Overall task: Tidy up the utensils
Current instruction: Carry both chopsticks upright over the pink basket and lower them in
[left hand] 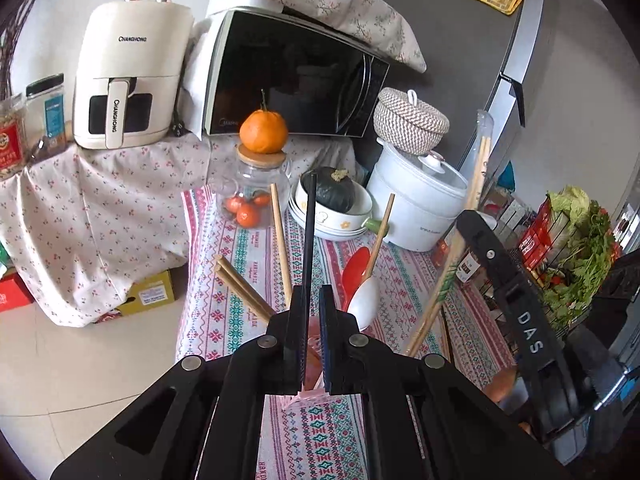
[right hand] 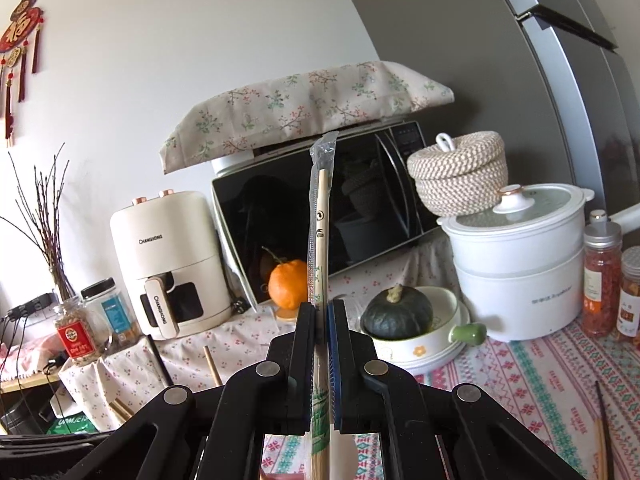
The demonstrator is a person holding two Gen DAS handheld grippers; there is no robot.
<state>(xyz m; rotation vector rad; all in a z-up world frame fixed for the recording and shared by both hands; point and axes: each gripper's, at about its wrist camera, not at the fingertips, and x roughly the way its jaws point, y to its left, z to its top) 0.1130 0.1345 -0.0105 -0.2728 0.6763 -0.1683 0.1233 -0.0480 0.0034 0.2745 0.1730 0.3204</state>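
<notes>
In the left wrist view my left gripper (left hand: 313,296) is shut on a black chopstick (left hand: 309,232) that stands upright over a pink holder (left hand: 311,350). The holder also has wooden chopsticks (left hand: 240,286), a red spoon (left hand: 355,270) and a white spoon (left hand: 366,298) in it. My right gripper (left hand: 516,304) shows at the right, holding wrapped wooden chopsticks (left hand: 464,236) that lean toward the holder. In the right wrist view my right gripper (right hand: 322,312) is shut on these wrapped chopsticks (right hand: 321,224), which point upward.
On the patterned tablecloth (left hand: 236,320) stand a glass jar with an orange on top (left hand: 262,168), a bowl with a dark squash (left hand: 334,204) and a white cooker (left hand: 420,204). Behind are a microwave (left hand: 292,76) and an air fryer (left hand: 128,76). A vegetable basket (left hand: 576,256) is right.
</notes>
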